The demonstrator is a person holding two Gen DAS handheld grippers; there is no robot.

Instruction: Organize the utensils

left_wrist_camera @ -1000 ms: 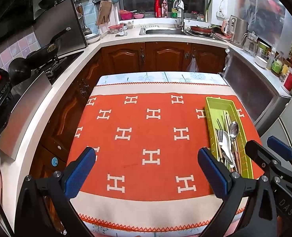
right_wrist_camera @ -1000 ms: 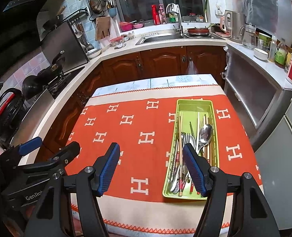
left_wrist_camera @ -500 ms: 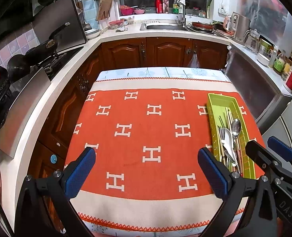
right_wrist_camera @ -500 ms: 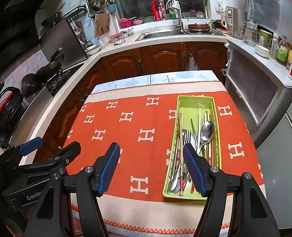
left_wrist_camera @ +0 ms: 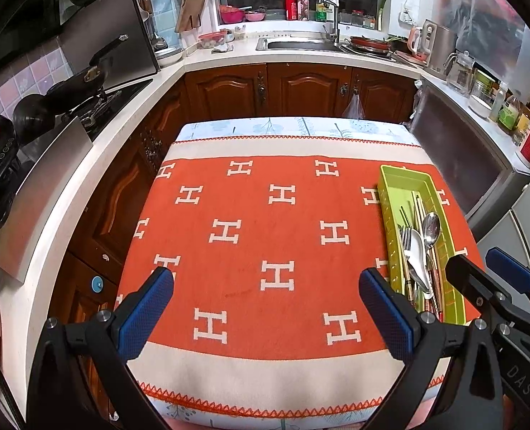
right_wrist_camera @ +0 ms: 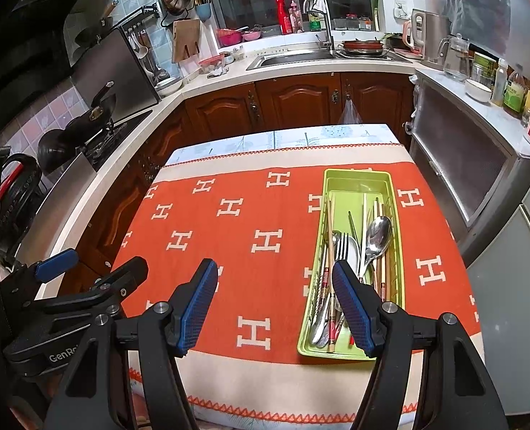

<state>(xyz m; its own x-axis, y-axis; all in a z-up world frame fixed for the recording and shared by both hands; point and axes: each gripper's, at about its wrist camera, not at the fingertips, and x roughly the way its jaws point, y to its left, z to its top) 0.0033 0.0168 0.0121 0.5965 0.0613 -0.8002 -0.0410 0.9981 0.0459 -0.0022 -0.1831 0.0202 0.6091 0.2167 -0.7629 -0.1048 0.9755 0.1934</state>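
Note:
A lime-green tray [right_wrist_camera: 358, 182] [left_wrist_camera: 401, 179] lies on the right side of the orange cloth. In it are a metal spoon [right_wrist_camera: 377, 236] [left_wrist_camera: 430, 227], a fork [right_wrist_camera: 340, 247], a white spoon [left_wrist_camera: 417, 251] and several chopsticks [right_wrist_camera: 381, 251], all lengthwise. My right gripper [right_wrist_camera: 273, 297] hovers open over the cloth near the table's front edge, its right finger in front of the tray's near end, nothing between the pads. My left gripper [left_wrist_camera: 265, 308] hangs open and empty above the cloth left of the tray. Each view shows the other gripper's fingers at its edge.
The table [left_wrist_camera: 293, 129] is covered by an orange cloth with white H marks [right_wrist_camera: 265, 242]. Wooden cabinets and a white counter with a sink [right_wrist_camera: 293, 59] wrap around behind. A stove with black pans [left_wrist_camera: 85, 86] stands on the left, a steel cabinet [right_wrist_camera: 458, 165] on the right.
Both views have tilted slightly, so the table sits a little lower in the pictures. Neither gripper's opening differs, and the utensils lie as before.

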